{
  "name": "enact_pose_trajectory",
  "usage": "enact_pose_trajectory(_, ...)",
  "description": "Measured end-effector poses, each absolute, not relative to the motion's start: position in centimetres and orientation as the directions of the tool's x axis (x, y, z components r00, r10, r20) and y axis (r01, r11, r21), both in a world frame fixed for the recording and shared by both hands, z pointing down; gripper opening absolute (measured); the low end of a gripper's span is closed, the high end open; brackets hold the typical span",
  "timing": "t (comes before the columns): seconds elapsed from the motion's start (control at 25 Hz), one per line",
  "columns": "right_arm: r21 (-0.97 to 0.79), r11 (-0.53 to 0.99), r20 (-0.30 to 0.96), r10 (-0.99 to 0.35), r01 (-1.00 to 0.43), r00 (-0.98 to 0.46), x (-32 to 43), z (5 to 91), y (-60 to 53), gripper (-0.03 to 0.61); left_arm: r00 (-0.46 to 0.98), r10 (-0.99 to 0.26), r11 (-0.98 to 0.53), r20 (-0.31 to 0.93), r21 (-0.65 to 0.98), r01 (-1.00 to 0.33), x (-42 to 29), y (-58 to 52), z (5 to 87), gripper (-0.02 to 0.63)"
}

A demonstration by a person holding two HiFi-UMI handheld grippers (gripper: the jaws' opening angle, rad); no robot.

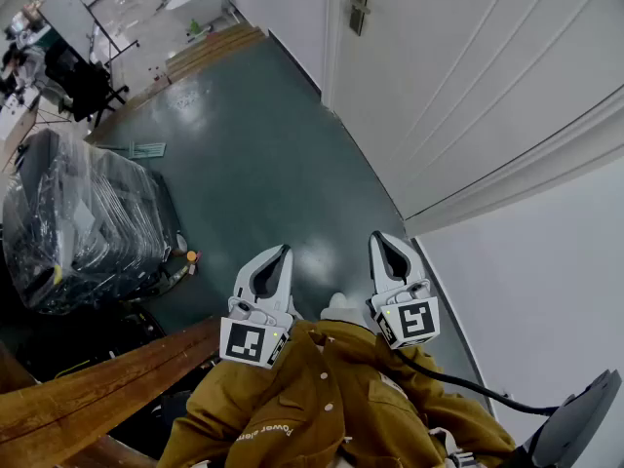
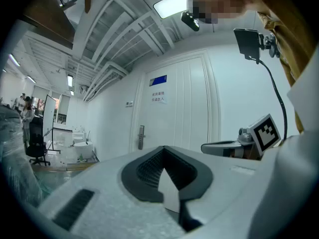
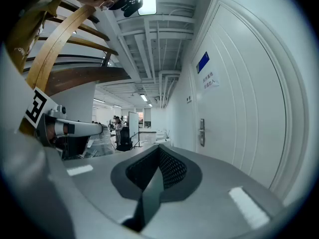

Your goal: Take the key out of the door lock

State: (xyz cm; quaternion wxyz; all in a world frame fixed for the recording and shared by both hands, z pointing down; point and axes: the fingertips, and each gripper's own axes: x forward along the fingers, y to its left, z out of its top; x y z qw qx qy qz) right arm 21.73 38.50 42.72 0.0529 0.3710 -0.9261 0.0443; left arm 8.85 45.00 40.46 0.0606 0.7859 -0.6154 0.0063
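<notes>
Well back from the white panelled door point(image 1: 468, 86), the white left gripper point(image 1: 283, 253) and white right gripper point(image 1: 377, 240) were closed on nothing. Its silver lock plate point(image 1: 359, 3) stood far off, key indiscernible; approaching squarely seemed wise.

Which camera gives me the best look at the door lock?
Head view: the door lock is largest and clearest there, near the top edge. Both gripper views show it only small and distant, beyond their jaws.
</notes>
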Motion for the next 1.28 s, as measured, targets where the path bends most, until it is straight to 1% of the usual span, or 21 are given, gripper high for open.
enact_pose_trajectory(0.44, -0.033, 0.717, 0.113, -0.689, -0.696, -0.715, 21.8, 42.8, 37.3, 0.005, 0.297, -0.947, -0.285, 0.124, 0.106, -0.953, 10.1, 43.3, 42.1, -0.002)
enact_pose_trajectory(0.6, -0.098, 0.708, 0.086, -0.694, -0.700, -0.715, 23.1, 42.5, 37.0, 0.006, 0.293, -0.949, -0.282, 0.117, 0.101, -0.954, 10.5, 42.3, 41.8, -0.002)
enact_pose_trajectory(0.64, -0.106, 0.709, 0.084, -0.692, -0.697, -0.717, 23.5, 42.4, 36.9, 0.010, 0.288, -0.951, -0.277, 0.115, 0.099, -0.956, 10.6, 42.0, 41.6, -0.002)
enact_pose_trajectory(0.68, -0.104, 0.710, 0.087, -0.691, -0.697, -0.717, 23.9, 42.4, 36.7, 0.046, 0.283, -0.953, -0.273, 0.113, 0.097, -0.957, 10.8, 41.8, 41.5, -0.001)
enact_pose_trajectory(0.76, -0.083, 0.706, 0.099, -0.696, -0.703, -0.711, 24.8, 42.7, 36.2, 0.043, 0.273, -0.956, -0.263, 0.108, 0.096, -0.960, 11.3, 41.5, 41.5, 0.000)
enact_pose_trajectory(0.84, -0.067, 0.698, 0.106, -0.706, -0.713, -0.701, 25.0, 43.3, 34.9, 0.014, 0.263, -0.958, -0.252, 0.117, 0.102, -0.962, 11.1, 40.8, 42.1, 0.000)
enact_pose_trajectory(1.0, -0.052, 0.709, 0.131, -0.693, -0.703, -0.709, 22.4, 44.3, 31.7, 0.006, 0.247, -0.956, -0.229, 0.157, 0.124, -0.965, 8.5, 37.9, 43.8, 0.000)
enact_pose_trajectory(1.12, -0.027, 0.716, 0.135, -0.689, -0.698, -0.712, 19.1, 44.6, 26.8, 0.006, 0.243, -0.959, -0.224, 0.148, 0.135, -0.965, 5.3, 33.2, 44.3, 0.000)
enact_pose_trajectory(1.28, -0.021, 0.719, 0.114, -0.689, -0.695, -0.716, 12.7, 43.4, 19.7, 0.005, 0.256, -0.959, -0.241, 0.122, 0.126, -0.962, -0.9, 26.1, 43.5, -0.002)
